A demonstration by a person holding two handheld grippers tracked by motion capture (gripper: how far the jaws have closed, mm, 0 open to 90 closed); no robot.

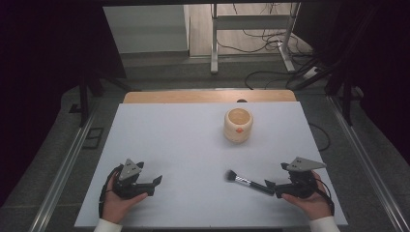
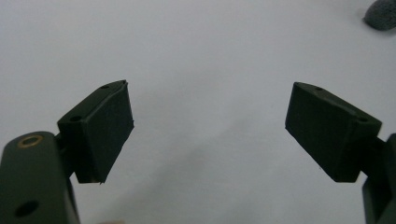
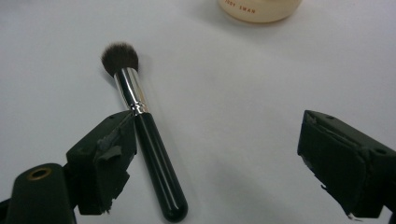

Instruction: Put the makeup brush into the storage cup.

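Between the wide-apart jaws of the right gripper (image 3: 215, 158), beside its left jaw, lies the black-handled, silver-ferruled makeup brush (image 3: 142, 130), positioned for clamping; the left gripper (image 2: 208, 126) gapes idle.

Cup (image 3: 259, 10): cut off by the top edge, lettering partly legible. Brush head (image 2: 382, 14): cropped at the upper right corner. Brush (image 1: 248, 181): handle end hidden behind the right gripper (image 1: 273, 188).

1 makeup brush (image 1: 246, 182), 1 wooden cup (image 1: 238, 125), 2 grippers w/ open jaws.
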